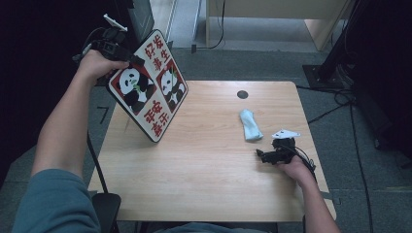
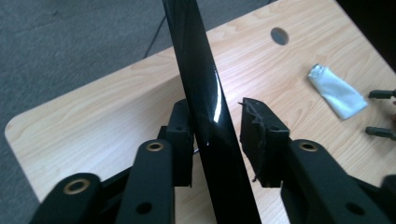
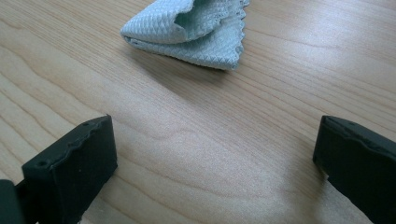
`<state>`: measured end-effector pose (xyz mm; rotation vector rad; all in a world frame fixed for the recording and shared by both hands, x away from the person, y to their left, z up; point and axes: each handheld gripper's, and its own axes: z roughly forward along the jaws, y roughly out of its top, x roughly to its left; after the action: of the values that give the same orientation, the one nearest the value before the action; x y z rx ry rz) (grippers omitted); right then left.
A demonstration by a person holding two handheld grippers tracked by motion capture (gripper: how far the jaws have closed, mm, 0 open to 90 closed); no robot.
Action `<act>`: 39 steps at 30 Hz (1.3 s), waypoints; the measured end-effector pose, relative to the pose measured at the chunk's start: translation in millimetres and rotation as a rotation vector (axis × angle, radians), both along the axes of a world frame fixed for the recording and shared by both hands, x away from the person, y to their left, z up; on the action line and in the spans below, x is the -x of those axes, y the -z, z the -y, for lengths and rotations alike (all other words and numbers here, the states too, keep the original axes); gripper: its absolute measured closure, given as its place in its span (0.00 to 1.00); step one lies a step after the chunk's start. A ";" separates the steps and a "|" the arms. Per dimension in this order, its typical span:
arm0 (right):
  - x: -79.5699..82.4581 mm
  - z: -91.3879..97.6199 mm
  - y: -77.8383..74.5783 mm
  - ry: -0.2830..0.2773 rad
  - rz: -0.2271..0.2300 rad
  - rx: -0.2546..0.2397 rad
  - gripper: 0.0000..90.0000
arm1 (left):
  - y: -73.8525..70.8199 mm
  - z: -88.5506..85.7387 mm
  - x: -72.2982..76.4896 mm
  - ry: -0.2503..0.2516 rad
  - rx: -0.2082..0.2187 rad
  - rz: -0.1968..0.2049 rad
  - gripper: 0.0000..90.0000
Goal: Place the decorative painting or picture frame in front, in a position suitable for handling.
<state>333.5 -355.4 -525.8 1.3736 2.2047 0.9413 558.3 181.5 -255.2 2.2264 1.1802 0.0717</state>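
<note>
A grey carpeted floor point(image 1: 272, 63) surrounds a light wooden table with rounded corners point(image 1: 209, 174), and cables trail across the floor at about 3 o'clock from the table. A round dark cable hole point(image 1: 242, 94) sits near the table's far edge at about 1 o'clock from its centre.

Most of the tabletop is bare: the whole near half and the middle lie open. The far left corner is taken up by the square glossy board printed with two pandas and red characters point(image 1: 151, 87), which stands tilted on one lower corner resting on the wood at about 9 o'clock from the centre, its upper part leaning out past the table's far left edge. The left gripper point(image 1: 109, 46) has the board's top edge between its jaws. In the left gripper view the black edge of the board point(image 2: 205, 116) runs up between the two pads; the left pad lies against it, the right pad stands just beside it with a sliver of gap, so I cannot tell whether the grip is firm.

A folded pale blue waffle-weave cloth point(image 1: 249, 124) lies flat at about 3 o'clock from the centre, well apart from the board. The right gripper point(image 1: 265, 156) rests on the table just beside the cloth, at its 5 o'clock, near the right edge. In the right gripper view its jaws stand wide apart with only bare wood between them, the cloth point(image 3: 191, 32) lying ahead at 12 o'clock, untouched.
</note>
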 end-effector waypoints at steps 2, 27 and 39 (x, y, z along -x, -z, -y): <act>-0.3 -0.2 0.1 0.001 0.002 -0.001 0.00 | 0.2 1.1 0.0 -0.006 -0.022 -0.010 0.78; -1.0 -0.3 -0.2 -0.002 0.000 0.001 0.00 | -12.9 18.0 10.3 -0.037 -0.064 -0.080 0.88; -0.9 -0.4 -0.3 -0.003 -0.004 -0.001 0.00 | -32.1 37.2 42.5 0.046 -0.084 -0.036 0.91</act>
<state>334.4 -355.0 -525.5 1.3740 2.2094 0.9415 515.8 144.3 -223.1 2.3360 1.1643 0.0641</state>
